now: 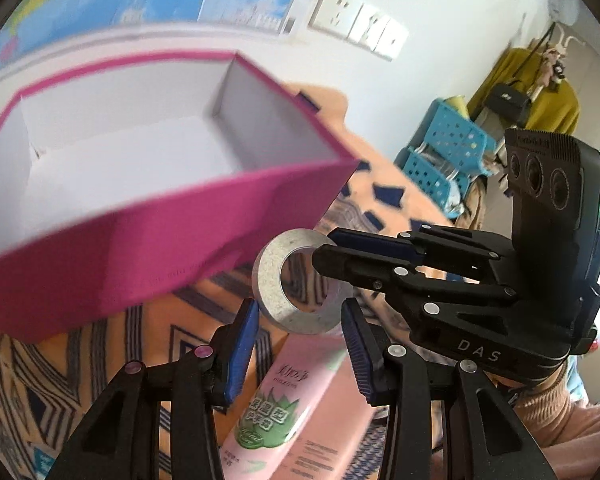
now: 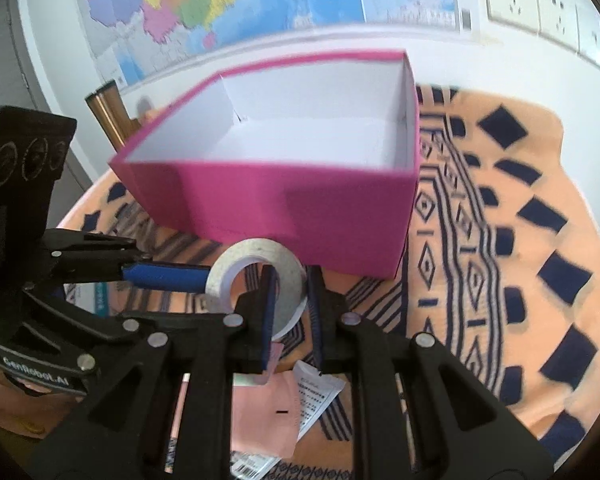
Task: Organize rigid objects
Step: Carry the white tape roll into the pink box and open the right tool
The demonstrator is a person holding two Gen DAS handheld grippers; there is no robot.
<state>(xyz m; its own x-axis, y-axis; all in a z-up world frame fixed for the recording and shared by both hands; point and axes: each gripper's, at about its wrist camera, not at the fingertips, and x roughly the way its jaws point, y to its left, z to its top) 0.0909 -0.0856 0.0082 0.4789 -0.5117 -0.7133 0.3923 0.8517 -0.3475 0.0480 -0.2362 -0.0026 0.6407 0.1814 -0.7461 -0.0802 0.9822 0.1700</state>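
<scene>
Grey tape roll [image 2: 256, 280] mid-frame, pinched by both downward-angled grippers, right [image 2: 290, 312] and left [image 1: 296, 356]; one pink box [image 2: 284, 208] behind.

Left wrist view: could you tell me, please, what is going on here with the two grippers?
A person is handling one grey-white roll of tape with both grippers. The right gripper has its jaws shut on the roll's wall, one through the hole. The left gripper appears to press its jaws on the roll's outer rim. The roll is held in front of the open magenta cardboard box, above the orange patterned cloth. Nothing shows inside the box.
</scene>
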